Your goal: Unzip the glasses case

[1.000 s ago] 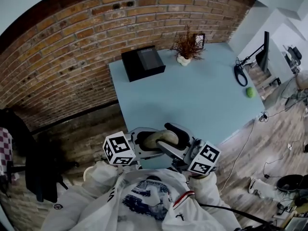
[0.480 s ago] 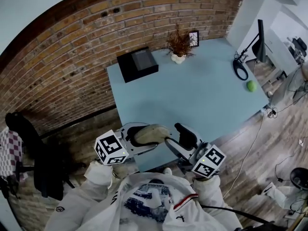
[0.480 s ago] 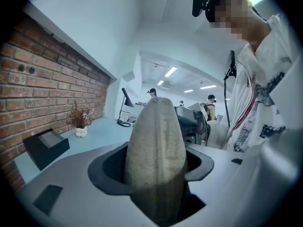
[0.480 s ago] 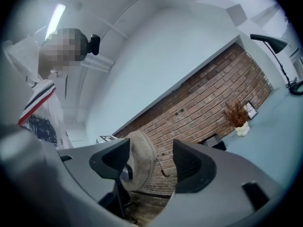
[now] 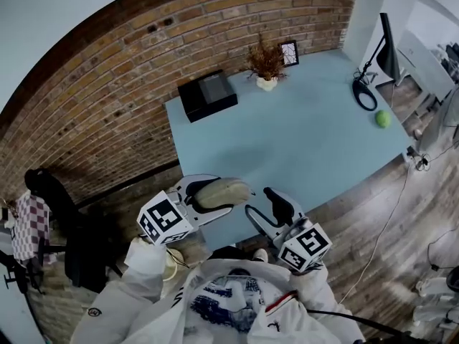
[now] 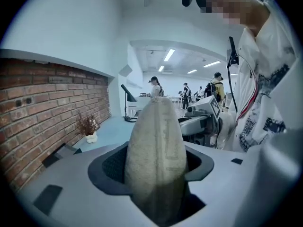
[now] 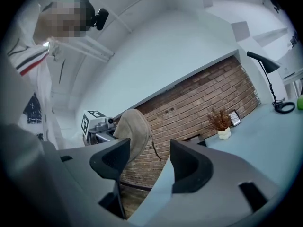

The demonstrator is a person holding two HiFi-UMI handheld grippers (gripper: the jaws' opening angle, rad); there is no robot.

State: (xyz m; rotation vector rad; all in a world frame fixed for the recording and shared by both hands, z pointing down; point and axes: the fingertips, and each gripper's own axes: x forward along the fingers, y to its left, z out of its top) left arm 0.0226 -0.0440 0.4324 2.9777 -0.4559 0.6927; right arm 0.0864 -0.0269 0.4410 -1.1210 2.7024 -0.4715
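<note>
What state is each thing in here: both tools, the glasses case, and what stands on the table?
Beige fabric glasses case: clamped off the table, no opening visible.
Left tool: shut on the case.
Right tool: open, empty, clear of the case.
Dried plant in a white pot: upright on the light blue table.
Black box: flat on the table.

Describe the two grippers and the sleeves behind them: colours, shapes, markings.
The left gripper and right gripper match: light grey bodies, each with two broad jaws faced with dark, finely textured pads. Each carries a white cube printed with black square markers. The sleeves are white and loose.
</note>
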